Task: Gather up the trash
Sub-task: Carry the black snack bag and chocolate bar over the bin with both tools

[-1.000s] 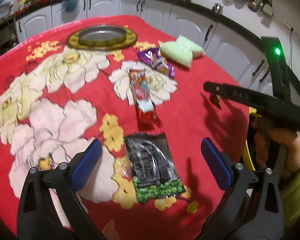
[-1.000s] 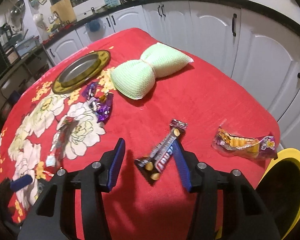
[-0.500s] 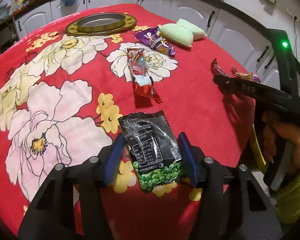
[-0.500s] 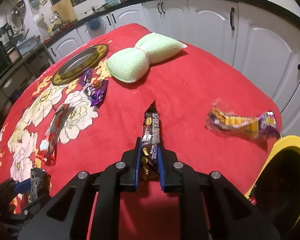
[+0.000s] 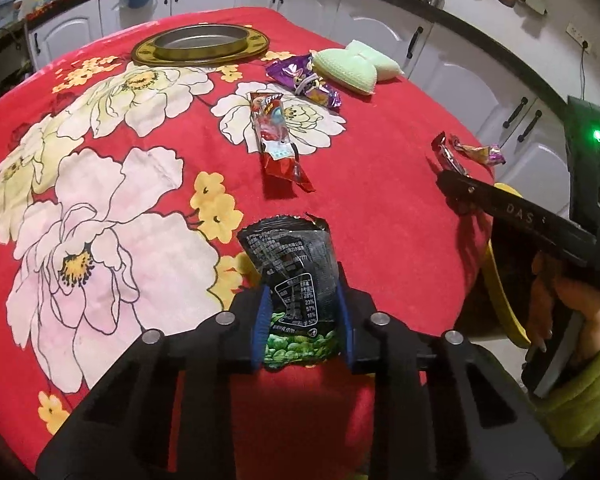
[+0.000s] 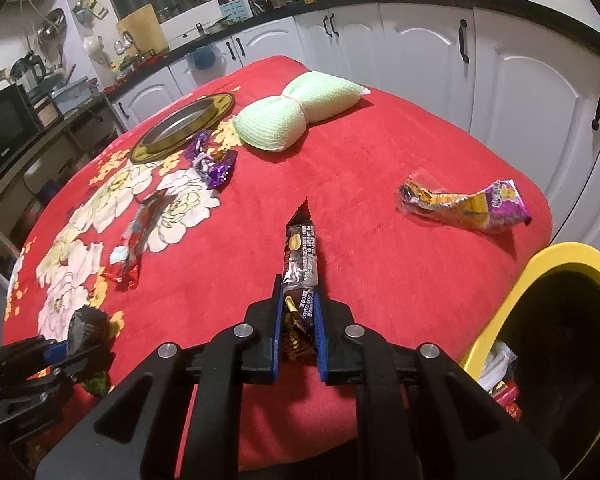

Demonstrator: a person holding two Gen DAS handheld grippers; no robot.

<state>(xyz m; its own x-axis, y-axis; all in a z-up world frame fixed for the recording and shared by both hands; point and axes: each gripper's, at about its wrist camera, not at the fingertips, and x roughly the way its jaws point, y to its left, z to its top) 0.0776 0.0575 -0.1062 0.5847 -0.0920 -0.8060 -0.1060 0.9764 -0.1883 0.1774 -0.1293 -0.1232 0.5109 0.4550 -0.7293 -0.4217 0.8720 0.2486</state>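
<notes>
My left gripper [image 5: 302, 292] is closing on a black snack bag with green peas printed on it [image 5: 288, 252]; both blue pads press its sides as it lies on the red flowered tablecloth [image 5: 380, 208]. My right gripper [image 6: 298, 288] is shut on a brown candy bar wrapper [image 6: 302, 248] that sticks forward above the cloth. Loose on the cloth lie a red wrapper [image 5: 276, 140], a purple wrapper [image 5: 308, 80] and a yellow and purple wrapper [image 6: 464, 204]. A yellow-rimmed bin [image 6: 572, 320] with trash inside stands below the table's right edge.
A pale green cushion [image 6: 296, 114] and a round metal tray with a gold rim [image 5: 200, 42] sit at the far side of the table. White cabinets and a cluttered counter run behind it. A hand in a green sleeve [image 5: 572, 320] holds the right gripper.
The left jaws came in from wide apart onto the black snack bag. The right jaws shut on the brown wrapper, turned it straight ahead and carried it toward the near edge.
</notes>
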